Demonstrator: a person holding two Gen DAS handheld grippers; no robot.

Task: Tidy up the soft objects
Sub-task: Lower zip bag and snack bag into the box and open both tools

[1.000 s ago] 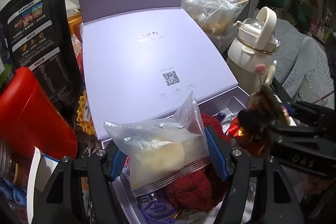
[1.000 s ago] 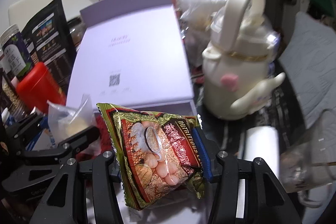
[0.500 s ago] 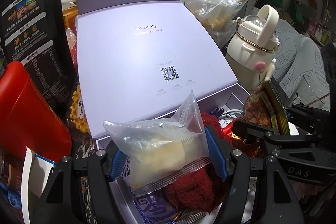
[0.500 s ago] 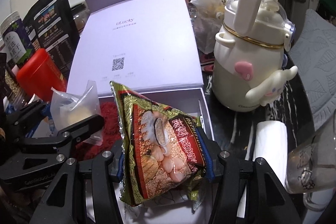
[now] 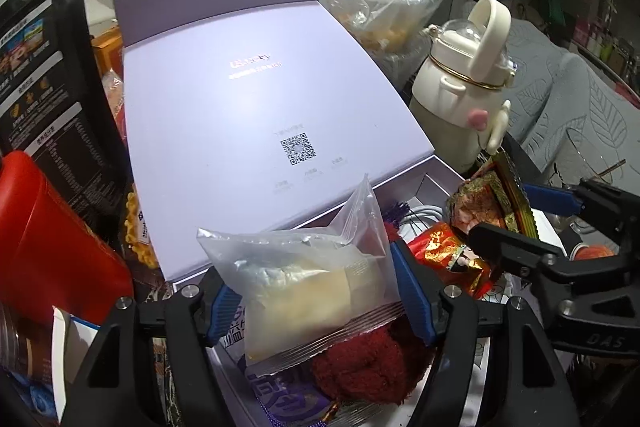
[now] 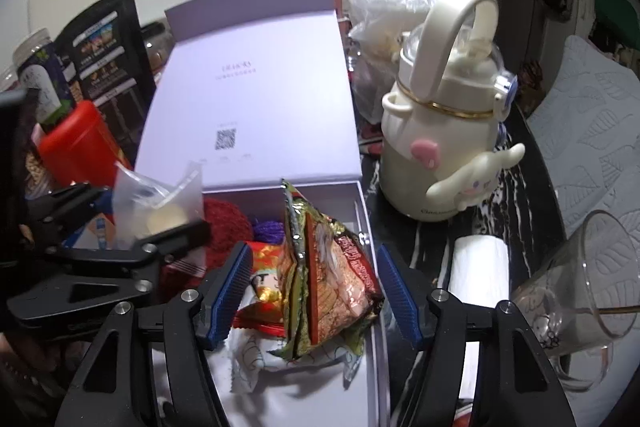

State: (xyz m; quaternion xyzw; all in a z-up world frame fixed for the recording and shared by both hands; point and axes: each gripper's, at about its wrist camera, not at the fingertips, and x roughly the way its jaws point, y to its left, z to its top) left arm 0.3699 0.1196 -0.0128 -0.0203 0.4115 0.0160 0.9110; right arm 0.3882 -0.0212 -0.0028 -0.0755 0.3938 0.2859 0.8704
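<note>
Packets are going into the lilac box, and we are mid-drop. At lower centre of the right view, our right gripper is spreading its jaws, pads clear of the oat packet settling inside the box. Left of it, our left gripper is clamping the clear bun bag above the red yarn. Next, we judge, that bag needs lowering in and letting go.

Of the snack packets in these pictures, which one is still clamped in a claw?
The translucent packet with a pale pastry, clamped in the left claw. The green oatmeal packet stands loose between the opening pads of the right claw.
</note>
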